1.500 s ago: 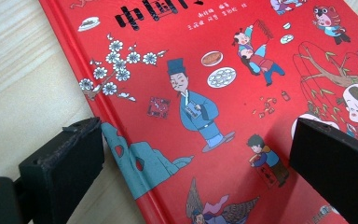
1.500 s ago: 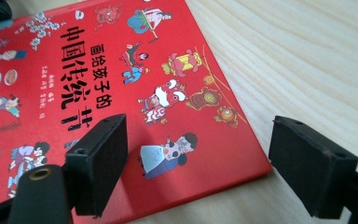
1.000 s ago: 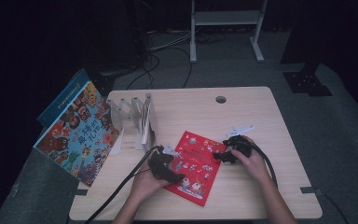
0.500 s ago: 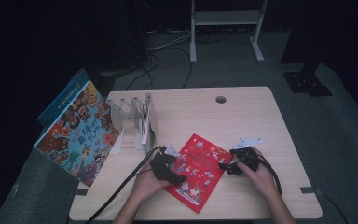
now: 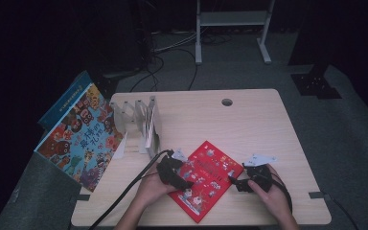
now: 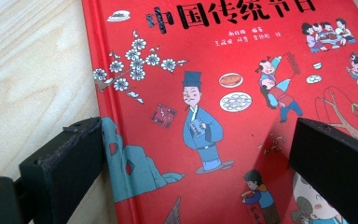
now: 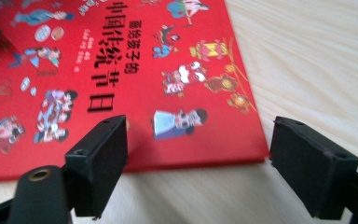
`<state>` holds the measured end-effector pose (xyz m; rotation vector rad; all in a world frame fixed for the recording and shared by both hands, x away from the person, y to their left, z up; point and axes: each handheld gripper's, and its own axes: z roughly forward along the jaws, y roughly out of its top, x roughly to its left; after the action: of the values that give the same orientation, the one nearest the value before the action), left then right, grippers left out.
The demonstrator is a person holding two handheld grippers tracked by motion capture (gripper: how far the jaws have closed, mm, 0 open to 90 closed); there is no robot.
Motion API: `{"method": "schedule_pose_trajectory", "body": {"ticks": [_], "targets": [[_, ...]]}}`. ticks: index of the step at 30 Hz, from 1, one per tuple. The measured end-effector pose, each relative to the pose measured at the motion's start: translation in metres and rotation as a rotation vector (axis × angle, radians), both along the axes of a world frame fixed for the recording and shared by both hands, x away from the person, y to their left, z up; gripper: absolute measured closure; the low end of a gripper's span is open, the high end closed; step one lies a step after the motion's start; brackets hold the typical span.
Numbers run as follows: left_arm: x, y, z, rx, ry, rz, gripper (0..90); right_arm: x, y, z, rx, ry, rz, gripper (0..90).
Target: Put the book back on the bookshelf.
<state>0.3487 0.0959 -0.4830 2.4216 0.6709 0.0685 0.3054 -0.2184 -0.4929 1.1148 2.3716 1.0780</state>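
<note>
A red picture book [image 5: 206,179] with Chinese title and cartoon figures lies flat on the wooden table [image 5: 249,124], near its front edge. My left gripper [image 5: 184,183] rests over the book's left edge. Seen up close, this left gripper [image 6: 196,135] is open, one jaw off the spine side and one over the cover [image 6: 223,93]. My right gripper [image 5: 234,183] sits low at the book's right edge. Its jaws [image 7: 198,128] are open and have just narrowed a little. They straddle the corner of the book [image 7: 121,70] without pressing it.
A white slotted book rack [image 5: 141,122] holding thin books stands at the left of the table. A large colourful picture book [image 5: 79,136] leans off the left edge, with a blue one behind it. A cable hole [image 5: 227,102] lies at the back. Black cables [image 5: 124,196] trail forward.
The right hand has moved from the book's far right corner toward me, along its right edge. The left hand and the book have stayed put.
</note>
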Motion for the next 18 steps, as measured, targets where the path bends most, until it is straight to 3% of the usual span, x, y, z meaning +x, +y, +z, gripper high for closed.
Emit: {"method": "schedule_pose_trajectory", "body": {"ticks": [7,10,18], "targets": [[-0.001,-0.001,-0.001,-0.006,0.001,-0.007,0.0,-0.032,0.011,0.004,-0.012,-0.029,0.04,17.6],[0.0,-0.001,-0.001,-0.005,0.0,-0.012,0.0,-0.041,0.021,0.002,-0.04,-0.032,0.049,17.2],[0.001,-0.001,-0.001,-0.005,0.001,-0.015,0.0,-0.046,0.035,-0.007,-0.063,-0.017,0.079,13.8]]}}
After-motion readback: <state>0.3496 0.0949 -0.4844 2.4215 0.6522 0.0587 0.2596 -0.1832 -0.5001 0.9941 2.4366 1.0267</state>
